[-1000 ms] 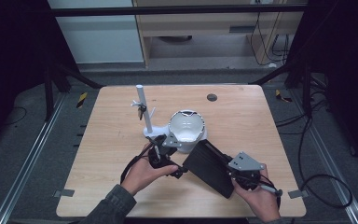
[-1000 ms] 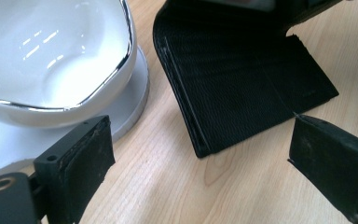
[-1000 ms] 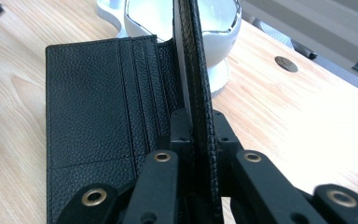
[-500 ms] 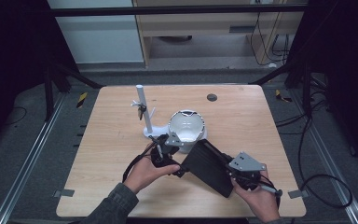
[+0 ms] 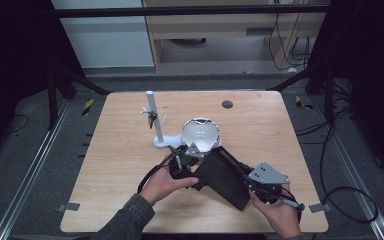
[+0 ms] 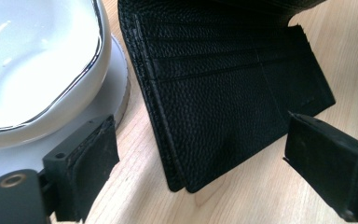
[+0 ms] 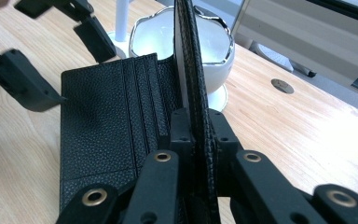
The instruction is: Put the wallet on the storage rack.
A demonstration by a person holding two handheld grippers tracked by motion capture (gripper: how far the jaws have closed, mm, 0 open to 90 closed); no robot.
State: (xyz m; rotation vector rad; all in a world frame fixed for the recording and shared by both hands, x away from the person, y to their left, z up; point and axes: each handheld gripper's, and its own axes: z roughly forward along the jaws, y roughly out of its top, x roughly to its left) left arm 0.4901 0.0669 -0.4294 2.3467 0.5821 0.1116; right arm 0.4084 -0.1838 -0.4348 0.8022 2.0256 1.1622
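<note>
High view: light wooden bench (image 5: 120,165) on dark grey floor (image 5: 25,150), black grained-leather wallet (image 5: 225,177) lying open near front edge, right gripper (image 5: 260,187) fingers clamped on its raised flap, left gripper (image 5: 182,160) fingers apart.

Black leather wallet (image 5: 225,177) open, 1 flap upright, beside bowl (image 5: 200,134).

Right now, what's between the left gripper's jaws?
The lower corner of the open black wallet on the table lies between the open left gripper jaws, untouched, per left gripper view.
</note>
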